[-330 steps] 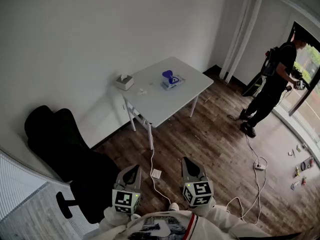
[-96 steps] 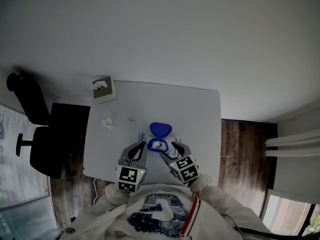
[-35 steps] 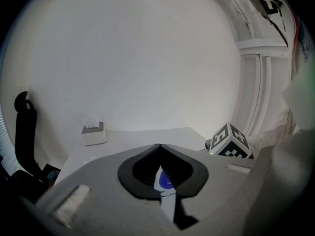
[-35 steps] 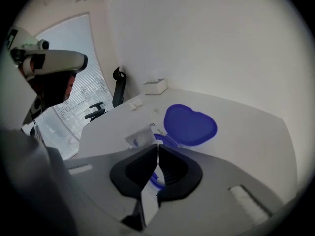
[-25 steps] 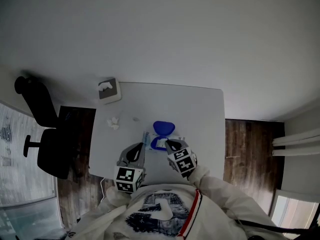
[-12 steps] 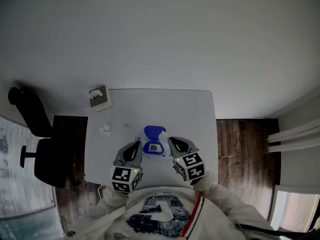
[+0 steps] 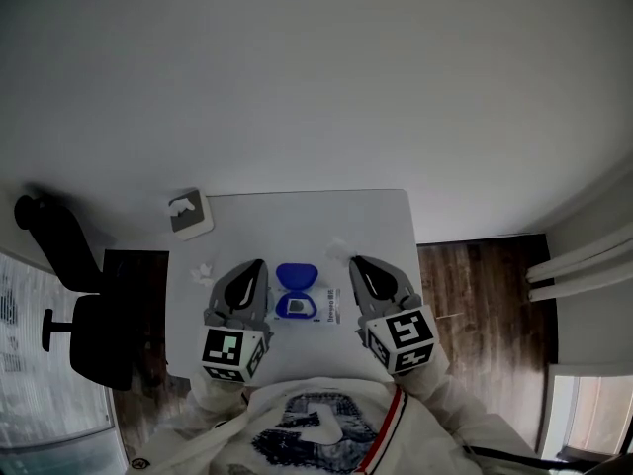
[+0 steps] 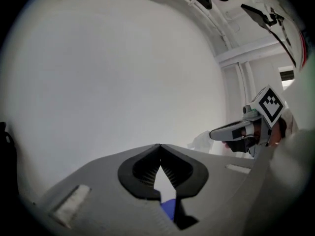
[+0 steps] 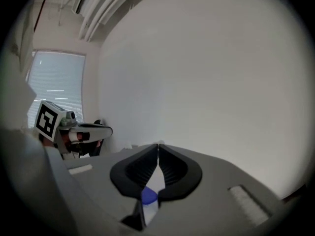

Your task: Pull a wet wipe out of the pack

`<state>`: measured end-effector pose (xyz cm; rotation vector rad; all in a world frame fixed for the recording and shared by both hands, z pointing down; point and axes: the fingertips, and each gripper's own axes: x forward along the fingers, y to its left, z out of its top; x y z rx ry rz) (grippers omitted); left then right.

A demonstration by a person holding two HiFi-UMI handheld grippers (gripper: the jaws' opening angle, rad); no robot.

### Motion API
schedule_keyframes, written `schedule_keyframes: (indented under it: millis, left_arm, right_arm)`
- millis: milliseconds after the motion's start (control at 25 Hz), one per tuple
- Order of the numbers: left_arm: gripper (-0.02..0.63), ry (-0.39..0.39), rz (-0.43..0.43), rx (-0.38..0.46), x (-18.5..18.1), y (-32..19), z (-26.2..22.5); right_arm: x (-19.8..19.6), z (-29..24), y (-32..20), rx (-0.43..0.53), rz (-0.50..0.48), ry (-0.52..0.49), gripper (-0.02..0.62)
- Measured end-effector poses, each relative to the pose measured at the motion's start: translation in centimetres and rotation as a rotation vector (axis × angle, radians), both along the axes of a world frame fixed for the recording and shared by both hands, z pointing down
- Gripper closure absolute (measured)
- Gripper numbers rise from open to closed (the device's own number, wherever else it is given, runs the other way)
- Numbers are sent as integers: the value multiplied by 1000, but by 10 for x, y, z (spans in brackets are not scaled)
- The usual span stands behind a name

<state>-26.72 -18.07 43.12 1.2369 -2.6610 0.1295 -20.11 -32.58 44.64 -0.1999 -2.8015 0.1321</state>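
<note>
The right gripper is clamped on a wet wipe, held up beyond the pack (blue lid open) on the desk. The left gripper, closed and empty, hovers left of the pack, probably ready to steady it.

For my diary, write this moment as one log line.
right tool: shut on wipe | left tool: shut, empty | pack: lid open
</note>
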Motion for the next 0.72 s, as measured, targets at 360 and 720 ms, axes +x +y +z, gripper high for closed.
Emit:
schedule_keyframes:
  millis: [360, 720]
  left_arm:
    - [601, -141, 15, 50, 1, -18, -83]
    - [601, -96, -39, 10, 33, -27, -61]
  right_arm:
    - [3, -88, -22, 40, 62, -216, 581]
    - [35, -72, -37, -3, 53, -231, 586]
